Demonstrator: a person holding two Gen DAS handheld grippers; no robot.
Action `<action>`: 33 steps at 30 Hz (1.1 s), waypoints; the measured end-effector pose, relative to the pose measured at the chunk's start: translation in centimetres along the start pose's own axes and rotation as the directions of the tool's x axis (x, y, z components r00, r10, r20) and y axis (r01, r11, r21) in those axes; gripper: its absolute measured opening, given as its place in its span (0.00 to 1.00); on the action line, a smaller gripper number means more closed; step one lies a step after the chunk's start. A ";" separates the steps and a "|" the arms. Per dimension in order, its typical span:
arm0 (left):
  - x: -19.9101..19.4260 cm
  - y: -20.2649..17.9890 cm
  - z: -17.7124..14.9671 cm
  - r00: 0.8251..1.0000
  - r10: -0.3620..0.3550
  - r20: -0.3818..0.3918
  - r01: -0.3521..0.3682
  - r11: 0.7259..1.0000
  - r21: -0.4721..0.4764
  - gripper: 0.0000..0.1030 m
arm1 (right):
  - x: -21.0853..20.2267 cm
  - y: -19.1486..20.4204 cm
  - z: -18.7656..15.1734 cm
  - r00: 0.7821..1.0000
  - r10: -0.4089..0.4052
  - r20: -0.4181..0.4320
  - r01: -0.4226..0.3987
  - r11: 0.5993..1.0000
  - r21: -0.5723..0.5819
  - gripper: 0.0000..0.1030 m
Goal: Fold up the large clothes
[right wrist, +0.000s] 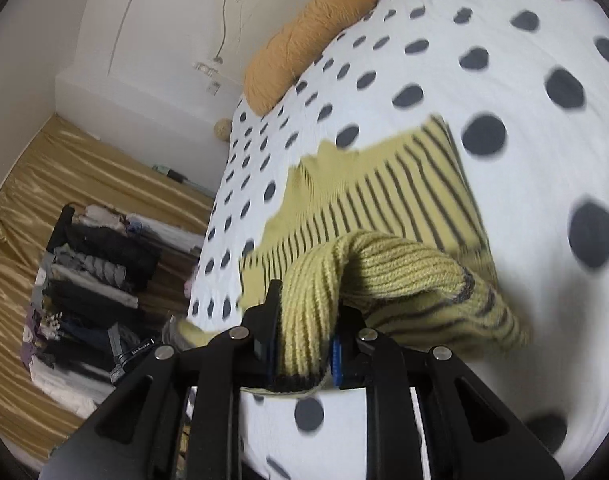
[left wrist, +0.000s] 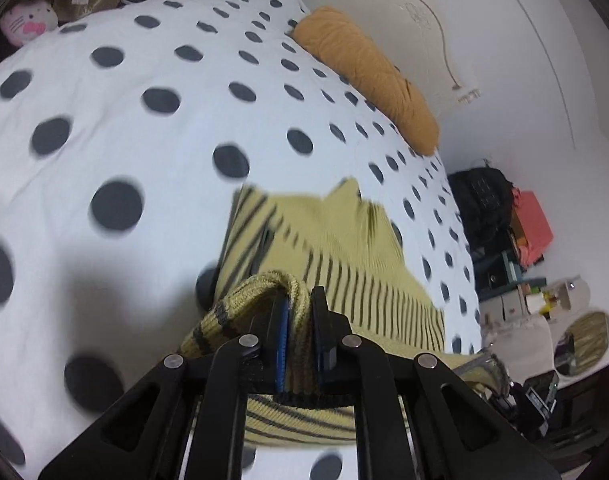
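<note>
On my left wrist camera, the left hand-held gripper [left wrist: 298, 312] is clamped on a thick ribbed edge of the yellow striped sweater [left wrist: 344, 264]; the knit is pinched between the two fingers and folds over the left fingertip. On my right wrist camera, the right hand-held gripper [right wrist: 304, 320] is likewise closed on a ribbed yellow edge of the same sweater [right wrist: 384, 208], with a dark trim band showing at the bottom of the pinched fold.

The sweater lies on the bed [left wrist: 124, 120], spread out ahead of both hand-held grippers over the white cover with dark polka dots. From the left one, the striped body runs forward and to the right, with a plain yellow patch beyond the stripes. From the right one, the body stretches forward and slightly left, and a lifted ribbed portion curls to the right of the fingers.

Far ahead of both hand-held grippers an orange pillow [left wrist: 368, 76] rests at the edge of the bed by the white wall. Off to the left of the right hand-held gripper, beside the bed, I see a stack of folded clothes [right wrist: 88, 280] on a golden satin cloth [right wrist: 44, 184]. Far forward-left of the left hand-held gripper sits a pink-and-white cat plush [left wrist: 28, 20].
</note>
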State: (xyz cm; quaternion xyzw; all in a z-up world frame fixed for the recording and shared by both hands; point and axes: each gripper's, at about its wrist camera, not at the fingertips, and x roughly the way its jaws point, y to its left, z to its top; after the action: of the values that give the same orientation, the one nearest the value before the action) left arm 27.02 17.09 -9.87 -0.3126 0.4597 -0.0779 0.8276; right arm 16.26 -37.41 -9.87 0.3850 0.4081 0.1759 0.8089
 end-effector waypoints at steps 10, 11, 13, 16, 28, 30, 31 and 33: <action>15.2 -0.2 10.7 0.976 0.218 -0.027 -0.219 0.974 -0.048 0.02 | 10.9 -2.8 11.8 0.989 -0.149 -0.025 0.150 0.988 0.038 0.20; 16.1 0.4 11.0 0.969 0.247 -0.025 -0.248 0.968 -0.042 0.01 | 11.9 -3.5 12.5 0.986 -0.163 -0.037 0.164 0.986 0.042 0.20; 17.7 1.7 11.7 0.954 0.298 -0.025 -0.299 0.954 -0.037 0.01 | 13.7 -5.0 13.4 0.979 -0.195 -0.065 0.199 0.978 0.057 0.20; 19.2 4.2 12.0 0.955 0.293 -0.052 -0.297 0.951 -0.085 0.01 | 15.6 -6.8 14.0 0.973 -0.215 -0.084 0.222 0.972 0.083 0.22; 6.8 4.7 2.1 0.988 0.154 -0.006 -0.154 0.987 0.049 0.56 | 6.2 -4.8 12.7 0.950 -0.311 -0.017 0.311 0.948 0.069 0.80; 5.3 5.3 -0.5 0.987 0.158 -0.027 -0.156 0.985 0.071 0.56 | 4.2 -5.1 10.4 0.921 -0.388 -0.047 0.389 0.921 0.024 0.80; 4.8 5.9 -1.8 0.985 0.165 -0.045 -0.161 0.985 0.067 0.56 | 3.4 -5.5 9.1 0.902 -0.427 -0.062 0.428 0.904 0.002 0.80; 4.4 7.3 -3.9 0.986 0.143 -0.087 -0.141 0.989 0.036 0.56 | 2.3 -7.0 6.4 0.870 -0.485 -0.096 0.486 0.874 -0.014 0.80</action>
State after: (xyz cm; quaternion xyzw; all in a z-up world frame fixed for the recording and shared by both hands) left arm 25.19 19.27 -18.78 -0.2627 0.5160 -0.0395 0.8143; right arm 22.55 -43.63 -14.07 0.2657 0.5310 -0.0165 0.8045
